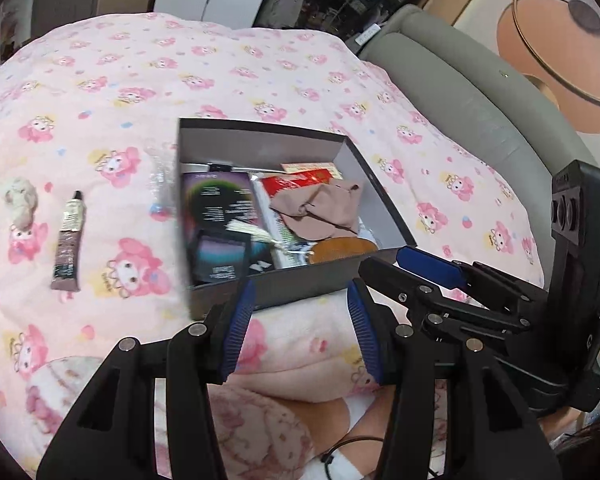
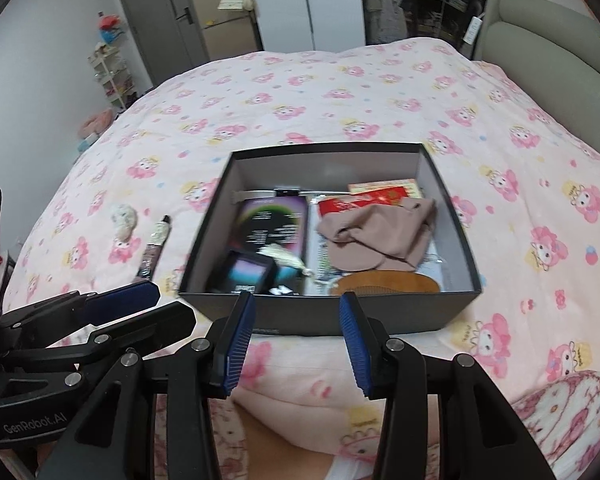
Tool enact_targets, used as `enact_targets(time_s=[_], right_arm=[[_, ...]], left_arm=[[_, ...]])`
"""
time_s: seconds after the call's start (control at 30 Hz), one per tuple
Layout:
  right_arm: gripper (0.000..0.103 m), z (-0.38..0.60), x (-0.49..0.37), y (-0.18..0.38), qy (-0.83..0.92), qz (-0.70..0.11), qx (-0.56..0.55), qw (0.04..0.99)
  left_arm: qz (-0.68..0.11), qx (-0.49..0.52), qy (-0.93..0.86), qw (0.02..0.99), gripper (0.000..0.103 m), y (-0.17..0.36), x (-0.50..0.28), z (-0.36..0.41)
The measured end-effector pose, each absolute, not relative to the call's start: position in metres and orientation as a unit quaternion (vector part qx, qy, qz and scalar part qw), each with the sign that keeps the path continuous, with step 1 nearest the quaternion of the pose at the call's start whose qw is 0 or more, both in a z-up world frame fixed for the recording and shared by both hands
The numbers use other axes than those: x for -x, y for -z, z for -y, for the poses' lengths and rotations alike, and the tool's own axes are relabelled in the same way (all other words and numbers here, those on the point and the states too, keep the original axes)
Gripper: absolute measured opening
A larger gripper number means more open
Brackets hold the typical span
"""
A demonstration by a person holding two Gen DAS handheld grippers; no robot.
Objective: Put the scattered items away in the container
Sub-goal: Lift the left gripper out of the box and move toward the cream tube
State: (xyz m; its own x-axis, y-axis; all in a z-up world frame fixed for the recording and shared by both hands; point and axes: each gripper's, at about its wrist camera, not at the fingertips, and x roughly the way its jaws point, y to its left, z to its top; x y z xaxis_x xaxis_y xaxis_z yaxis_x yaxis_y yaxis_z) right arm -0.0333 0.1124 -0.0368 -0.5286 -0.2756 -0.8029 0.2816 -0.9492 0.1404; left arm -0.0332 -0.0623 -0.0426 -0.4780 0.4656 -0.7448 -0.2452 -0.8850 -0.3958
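A dark grey open box lies on the pink bedspread. It holds a beige cloth, dark booklets, a red packet and a wooden comb. Left of the box lie a dark tube and a small cream fluffy item. My left gripper is open and empty in front of the box's near wall. My right gripper is open and empty just before the same wall, and shows at right in the left wrist view.
A grey padded headboard runs along the bed's right side. A door and a small shelf stand past the bed's far left. A crumpled clear wrapper lies by the box's left wall.
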Motion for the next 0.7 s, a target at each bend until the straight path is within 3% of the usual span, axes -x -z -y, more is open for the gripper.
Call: enact_targets(time_s=[0.7], right_arm=[[0.040,0.021,0.023,0.043,0.844,-0.057,-0.475,0.241]], left_arm=[[0.170,0.462,-0.864,0.102,0.049,0.054,0.009,0.191]])
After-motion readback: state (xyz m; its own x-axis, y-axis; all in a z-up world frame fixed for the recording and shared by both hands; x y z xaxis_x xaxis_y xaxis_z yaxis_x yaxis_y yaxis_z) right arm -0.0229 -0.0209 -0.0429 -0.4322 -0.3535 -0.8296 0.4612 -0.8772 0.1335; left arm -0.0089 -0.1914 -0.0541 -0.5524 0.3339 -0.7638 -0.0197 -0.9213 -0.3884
